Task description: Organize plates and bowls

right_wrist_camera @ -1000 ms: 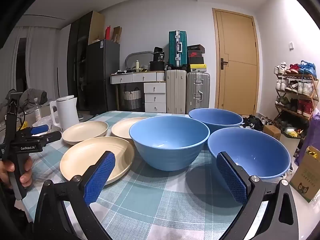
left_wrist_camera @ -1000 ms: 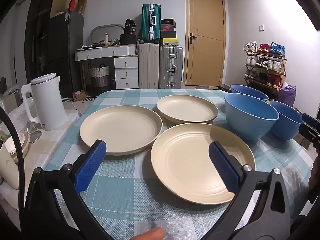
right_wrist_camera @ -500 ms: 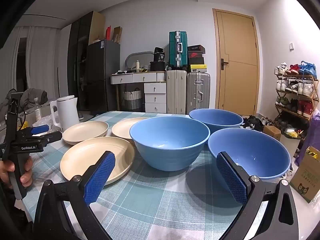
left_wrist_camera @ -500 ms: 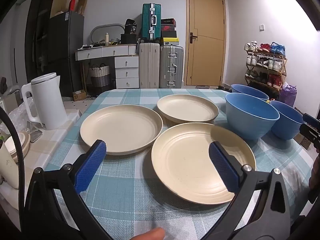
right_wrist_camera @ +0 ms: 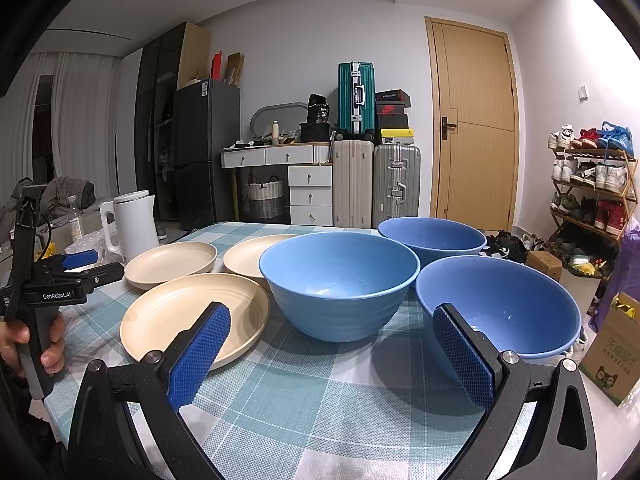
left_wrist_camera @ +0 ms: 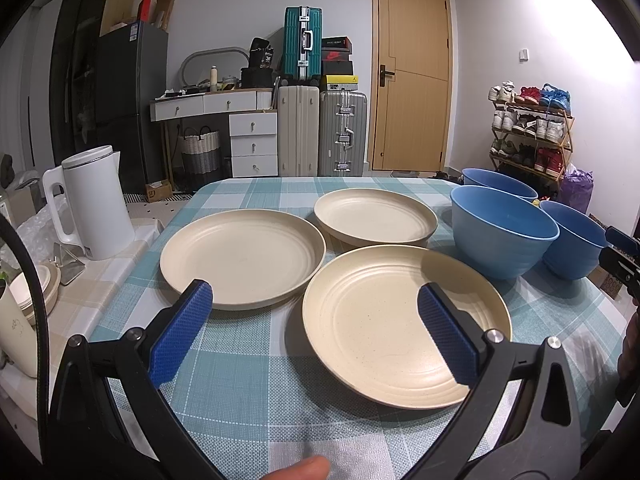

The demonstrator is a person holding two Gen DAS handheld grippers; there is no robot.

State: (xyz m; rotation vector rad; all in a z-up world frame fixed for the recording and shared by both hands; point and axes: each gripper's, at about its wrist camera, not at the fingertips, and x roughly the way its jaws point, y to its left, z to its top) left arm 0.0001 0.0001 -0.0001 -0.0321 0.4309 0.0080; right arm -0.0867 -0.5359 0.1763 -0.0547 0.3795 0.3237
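Hovering over unstacked dishes, both claws wide, empty.
Left claw: pinch nearest beige plate rim, lift flat.

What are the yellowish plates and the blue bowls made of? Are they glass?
Not glass, since nothing shows through them. The cream plates look like matte plastic, maybe wheat-straw type: tiny dark specks, dull sheen, moulded rings. The blue bowls look like the same kind of plastic: soft highlights inside, ridged walls. The pictures alone can't prove it.
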